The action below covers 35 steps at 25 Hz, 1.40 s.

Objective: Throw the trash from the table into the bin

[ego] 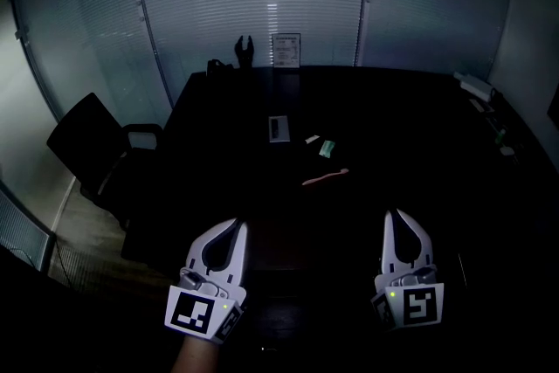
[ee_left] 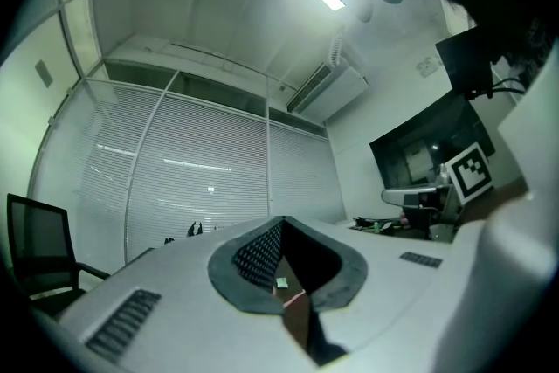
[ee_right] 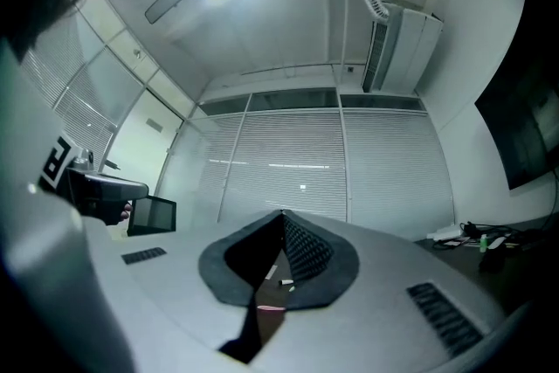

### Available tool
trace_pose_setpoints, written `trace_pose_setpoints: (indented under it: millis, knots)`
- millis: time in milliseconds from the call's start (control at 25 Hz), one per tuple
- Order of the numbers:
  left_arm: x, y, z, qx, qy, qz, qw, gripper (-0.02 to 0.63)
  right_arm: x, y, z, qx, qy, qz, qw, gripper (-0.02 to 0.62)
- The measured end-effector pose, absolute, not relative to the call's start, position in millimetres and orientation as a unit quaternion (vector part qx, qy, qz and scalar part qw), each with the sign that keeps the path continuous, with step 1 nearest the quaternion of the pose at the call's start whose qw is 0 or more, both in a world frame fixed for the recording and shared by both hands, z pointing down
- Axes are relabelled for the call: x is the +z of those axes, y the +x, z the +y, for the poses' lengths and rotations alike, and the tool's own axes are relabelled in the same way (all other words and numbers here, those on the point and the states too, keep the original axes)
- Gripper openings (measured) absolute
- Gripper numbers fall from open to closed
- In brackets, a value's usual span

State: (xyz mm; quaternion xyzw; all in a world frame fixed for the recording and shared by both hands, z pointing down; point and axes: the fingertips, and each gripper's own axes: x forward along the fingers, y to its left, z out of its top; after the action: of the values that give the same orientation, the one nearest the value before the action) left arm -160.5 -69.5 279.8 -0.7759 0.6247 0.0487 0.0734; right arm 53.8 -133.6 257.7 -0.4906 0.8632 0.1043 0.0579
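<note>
- The left tool (ego: pixel 239 225) and the right tool (ego: pixel 395 215) are both seen with jaws fully together and nothing held. Unless they are opened before the trash is reached, the pieces could be pushed across the desk (ego: pixel 419 127) rather than grasped.
- The trash lies mid-desk, well apart from both tools: a pink strip (ego: pixel 326 177) at about 1 o'clock from the left tool, with a green scrap (ego: pixel 327 148) and a white scrap (ego: pixel 312 138) beyond it at 12 o'clock. All look thin and flat, so a pinch could slip off.
- The desk is dark, so small pieces could be overlooked.
- A grey flat object (ego: pixel 279 128), at 10 o'clock from the scraps, could be mistaken for trash.
- No bin is shown, so its distance cannot be judged, and a loosely held piece could be dropped on the way.
</note>
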Motion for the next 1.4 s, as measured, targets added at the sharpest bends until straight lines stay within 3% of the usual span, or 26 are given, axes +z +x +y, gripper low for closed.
trace_pose_setpoints:
  millis: [560, 1400]
  knots:
    - [283, -238, -112, 0.053, -0.785, 0.613, 0.073, 0.0, 274, -25, -181, 0.094, -0.506, 0.856, 0.053, 0.005]
    - [291, -255, -225, 0.04, -0.76, 0.645, 0.065, 0.0, 318, -42, -324, 0.073, -0.467, 0.882, 0.003, 0.005]
